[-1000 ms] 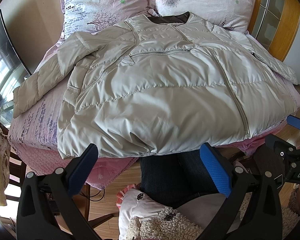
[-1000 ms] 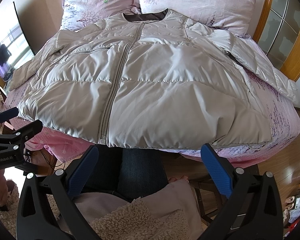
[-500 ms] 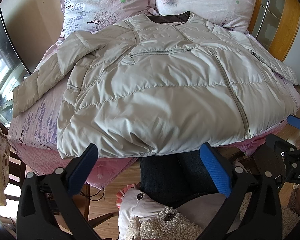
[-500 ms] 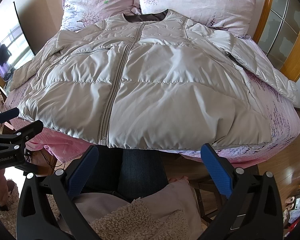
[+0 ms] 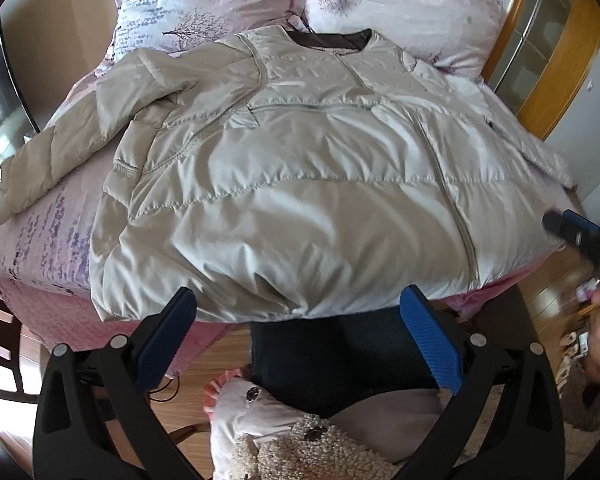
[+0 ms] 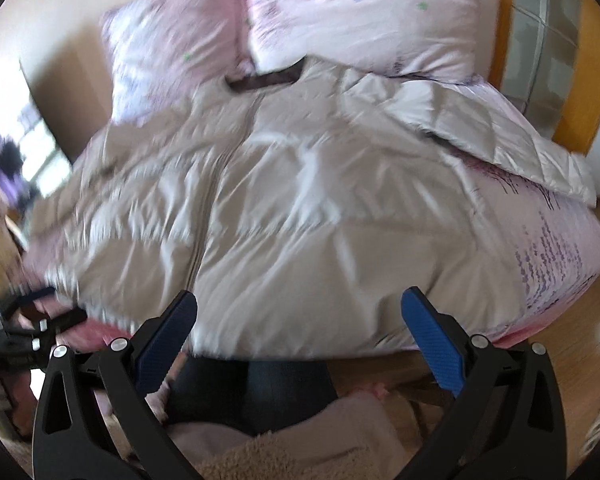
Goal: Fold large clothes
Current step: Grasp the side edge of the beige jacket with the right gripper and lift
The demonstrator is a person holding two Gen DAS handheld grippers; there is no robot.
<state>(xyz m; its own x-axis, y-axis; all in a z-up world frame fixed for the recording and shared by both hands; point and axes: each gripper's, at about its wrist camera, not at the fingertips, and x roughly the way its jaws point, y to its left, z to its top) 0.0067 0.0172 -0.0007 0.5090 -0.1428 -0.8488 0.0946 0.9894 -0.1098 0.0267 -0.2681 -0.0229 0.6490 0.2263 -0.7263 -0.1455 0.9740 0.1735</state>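
A large beige puffer jacket [image 5: 300, 184] lies front up and zipped on the pink bed, collar toward the pillows. It also shows, blurred, in the right wrist view [image 6: 300, 208]. Its left sleeve [image 5: 60, 148] lies bent out over the bed's left side. Its right sleeve [image 6: 512, 148] stretches to the right edge. My left gripper [image 5: 298, 312] is open and empty, just short of the hem. My right gripper [image 6: 298, 312] is open and empty, above the hem near the zip's bottom end. It also appears at the right edge of the left wrist view [image 5: 580, 236].
Two pink flowered pillows [image 5: 400, 8] lean at the head of the bed [image 5: 40, 248]. A wooden-framed glass door [image 5: 556, 60] stands at the right. The person's legs and fleece clothing [image 5: 320, 440] fill the foreground over a wooden floor. A window is at the left.
My right gripper has swung forward and up toward the jacket's right side, blurring its view. My left gripper has moved slightly closer to the hem. The jacket has not moved.
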